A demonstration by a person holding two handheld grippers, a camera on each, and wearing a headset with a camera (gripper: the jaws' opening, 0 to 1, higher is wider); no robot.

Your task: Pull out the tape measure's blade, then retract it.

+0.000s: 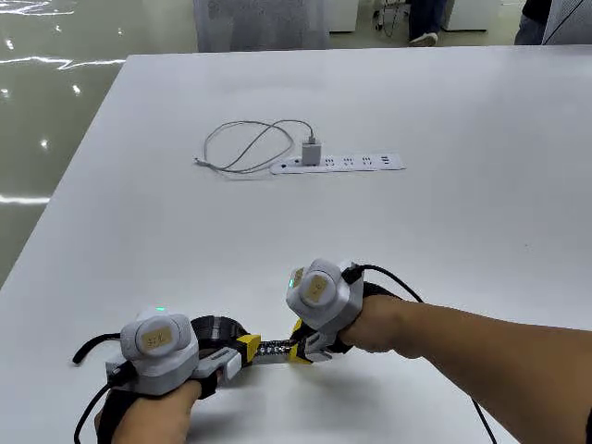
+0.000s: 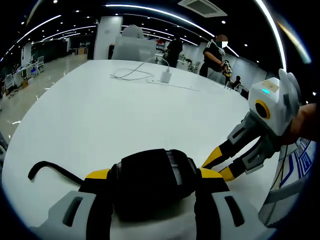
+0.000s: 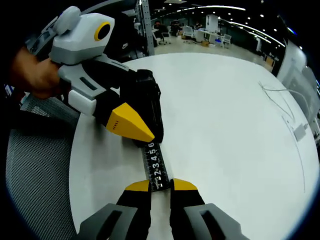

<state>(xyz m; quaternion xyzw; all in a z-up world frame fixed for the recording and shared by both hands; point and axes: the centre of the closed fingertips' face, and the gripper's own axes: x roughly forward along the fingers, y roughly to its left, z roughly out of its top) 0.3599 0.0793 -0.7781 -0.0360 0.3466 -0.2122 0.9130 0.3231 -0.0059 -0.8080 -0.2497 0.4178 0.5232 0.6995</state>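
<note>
My left gripper (image 1: 229,356) is shut on the black tape measure case (image 1: 218,330) near the table's front edge; in the left gripper view the case (image 2: 150,182) sits between my yellow-tipped jaws, and a black strap (image 2: 50,168) trails off to the left. A short length of blade (image 1: 274,350) runs right from the case to my right gripper (image 1: 302,351). In the right gripper view that gripper (image 3: 160,186) is shut on the end of the blade (image 3: 154,162), whose numbers up to about 6 show. The case (image 3: 149,97) and the left gripper's yellow fingertip (image 3: 127,125) lie just beyond.
A white power strip (image 1: 344,164) with a plugged-in charger (image 1: 311,151) and a looped cable (image 1: 242,146) lies mid-table, well beyond the grippers. The white table (image 1: 444,213) stretches wide around them. A grey chair (image 3: 35,170) sits off the near edge. People stand far behind.
</note>
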